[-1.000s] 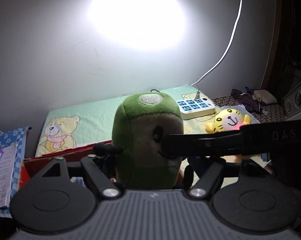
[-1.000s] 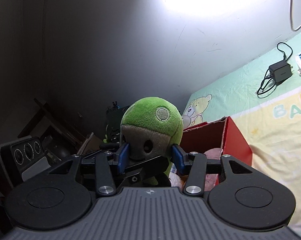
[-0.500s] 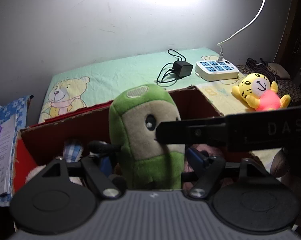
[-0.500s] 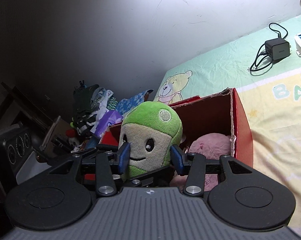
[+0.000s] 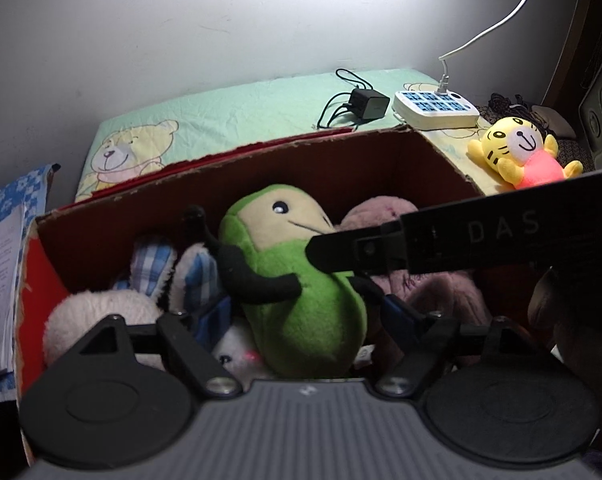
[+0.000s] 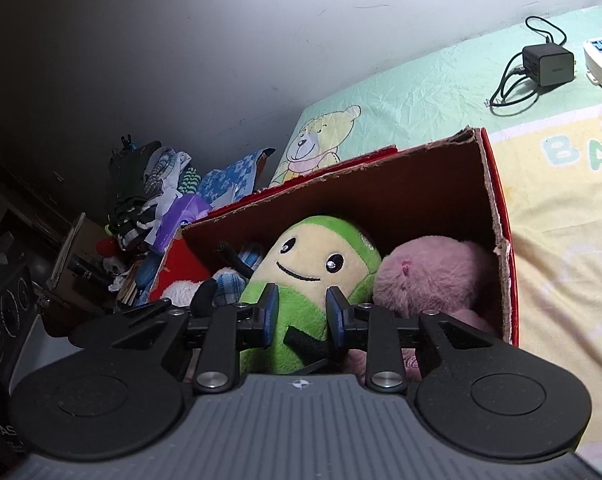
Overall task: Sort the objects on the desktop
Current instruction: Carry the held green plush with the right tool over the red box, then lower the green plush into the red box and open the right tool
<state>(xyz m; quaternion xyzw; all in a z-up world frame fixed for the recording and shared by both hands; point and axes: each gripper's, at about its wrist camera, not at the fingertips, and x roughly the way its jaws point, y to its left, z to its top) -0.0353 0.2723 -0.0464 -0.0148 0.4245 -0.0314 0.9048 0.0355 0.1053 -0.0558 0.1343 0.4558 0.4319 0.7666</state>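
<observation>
One red box (image 5: 41, 264) on pale-green bear-print sheet (image 5: 229, 108) beside grey wall (image 5: 181, 24).

Grey wall (image 5: 181, 40), bright glare on top; green bear-print sheet (image 5: 241, 112).

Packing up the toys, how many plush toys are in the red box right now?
4 visible: green plush in the middle, pink plush right, white plush and small white plush left; more may be hidden.

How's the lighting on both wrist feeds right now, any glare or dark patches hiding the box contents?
Left wrist view: lamp glare blows out the wall at the top; the green plush in the red box is evenly lit, while the right tongs cross as a dark bar. Right wrist view: the left side falls into deep shadow; the pink plush stays readable.
</observation>
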